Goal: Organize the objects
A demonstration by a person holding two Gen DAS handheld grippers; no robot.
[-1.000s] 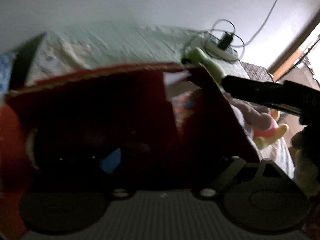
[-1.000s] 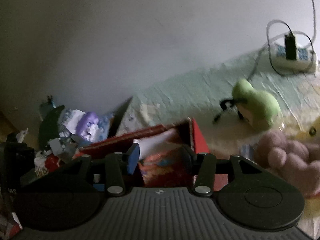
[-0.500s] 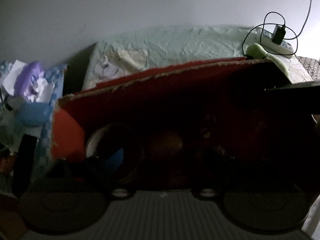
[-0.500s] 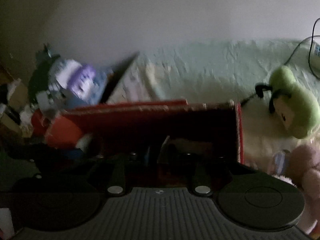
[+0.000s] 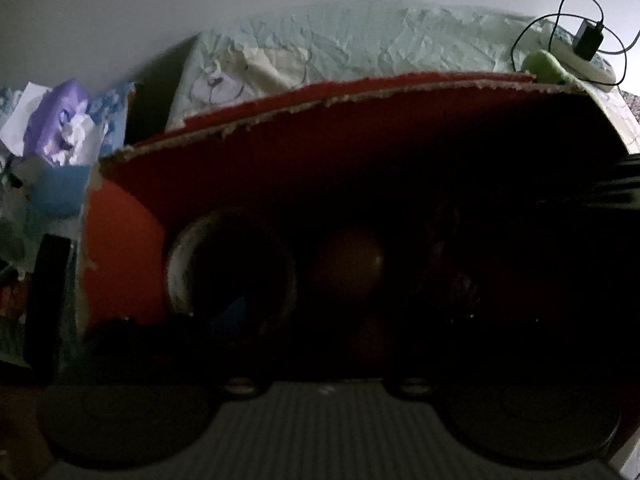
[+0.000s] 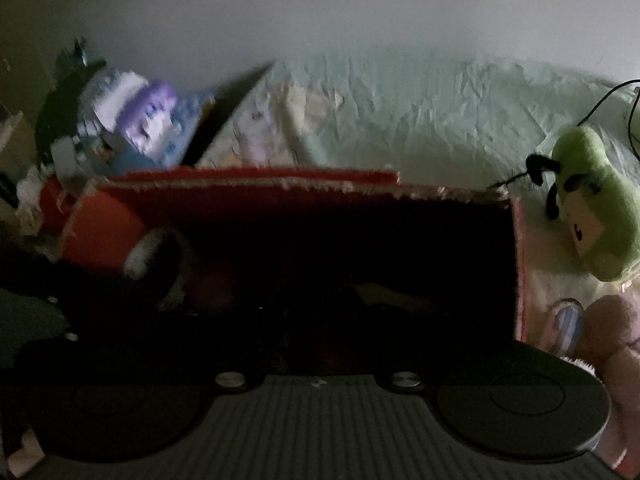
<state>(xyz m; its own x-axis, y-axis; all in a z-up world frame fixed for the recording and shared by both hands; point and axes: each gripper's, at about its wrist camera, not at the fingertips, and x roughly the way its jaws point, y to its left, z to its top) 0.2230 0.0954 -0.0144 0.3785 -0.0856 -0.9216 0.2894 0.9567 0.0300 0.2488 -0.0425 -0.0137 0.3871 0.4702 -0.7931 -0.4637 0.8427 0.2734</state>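
Observation:
A red cardboard box (image 5: 360,128) with torn edges fills both views, and its inside is very dark. In the left wrist view a roll of tape (image 5: 180,264) leans at the left end, with a dim brown ball (image 5: 352,268) beside it. My left gripper (image 5: 320,320) reaches into the box; only a faint blue pad (image 5: 236,308) shows. My right gripper (image 6: 316,312) also points into the box (image 6: 280,188), its fingers lost in shadow. The tape roll (image 6: 148,252) shows at the left there. Neither gripper's hold can be made out.
The box sits on a pale green bedsheet (image 6: 400,112) against a white wall. A green plush (image 6: 592,208) and a pink plush (image 6: 612,328) lie right of the box. A power strip with charger (image 5: 588,44) lies behind. Cluttered packets and a purple figure (image 5: 60,120) lie to the left.
Both cameras have dropped closer to the box mouth, so its inside has gone darker. The left view has swung left, and the right gripper's fingers no longer show.

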